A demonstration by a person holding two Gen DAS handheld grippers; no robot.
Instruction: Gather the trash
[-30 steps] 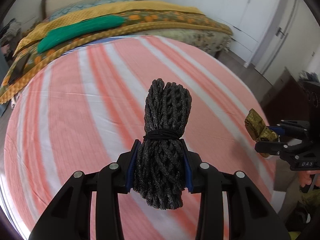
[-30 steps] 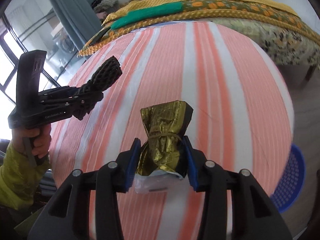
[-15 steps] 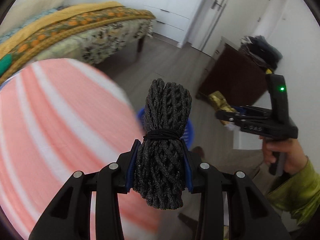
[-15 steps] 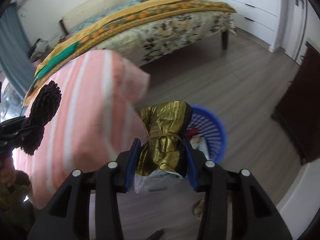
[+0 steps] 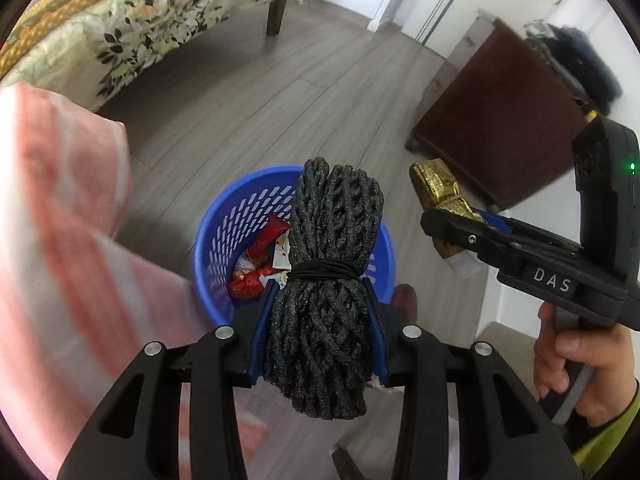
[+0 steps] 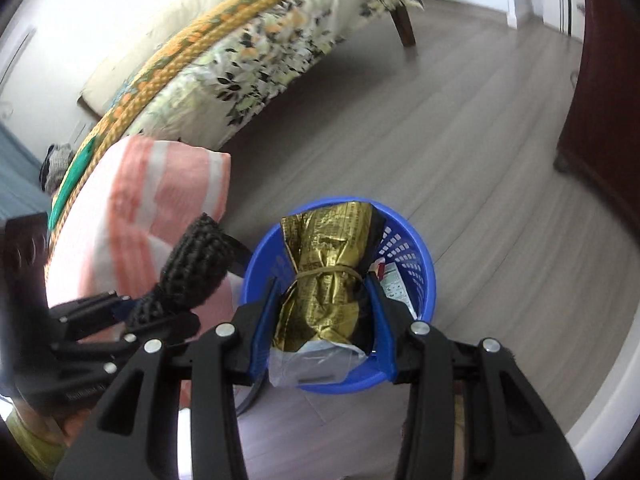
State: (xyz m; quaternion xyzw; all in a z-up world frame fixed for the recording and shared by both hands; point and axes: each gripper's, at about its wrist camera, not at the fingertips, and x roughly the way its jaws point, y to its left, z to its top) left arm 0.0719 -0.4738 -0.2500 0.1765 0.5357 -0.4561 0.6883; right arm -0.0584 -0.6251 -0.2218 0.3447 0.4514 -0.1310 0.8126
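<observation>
From the left wrist, the left gripper [image 5: 320, 328] is clamping a black netted bundle [image 5: 326, 280] tied with a black band; its jaws have just been easing slightly wider, the bundle still between the pads. The bundle is hanging over a blue basket [image 5: 224, 220] on the wooden floor, wrappers lying inside. At right, the right gripper [image 5: 452, 220] is gripping a gold foil packet [image 5: 436, 188].

From the right wrist, the right gripper [image 6: 324, 312] is pinching the gold foil packet [image 6: 328, 276] firmly above the blue basket [image 6: 424, 280]. The left gripper [image 6: 132, 312] is carrying the black netted bundle [image 6: 192, 264] just left of the basket, before a pink striped bed [image 6: 160, 192].
</observation>
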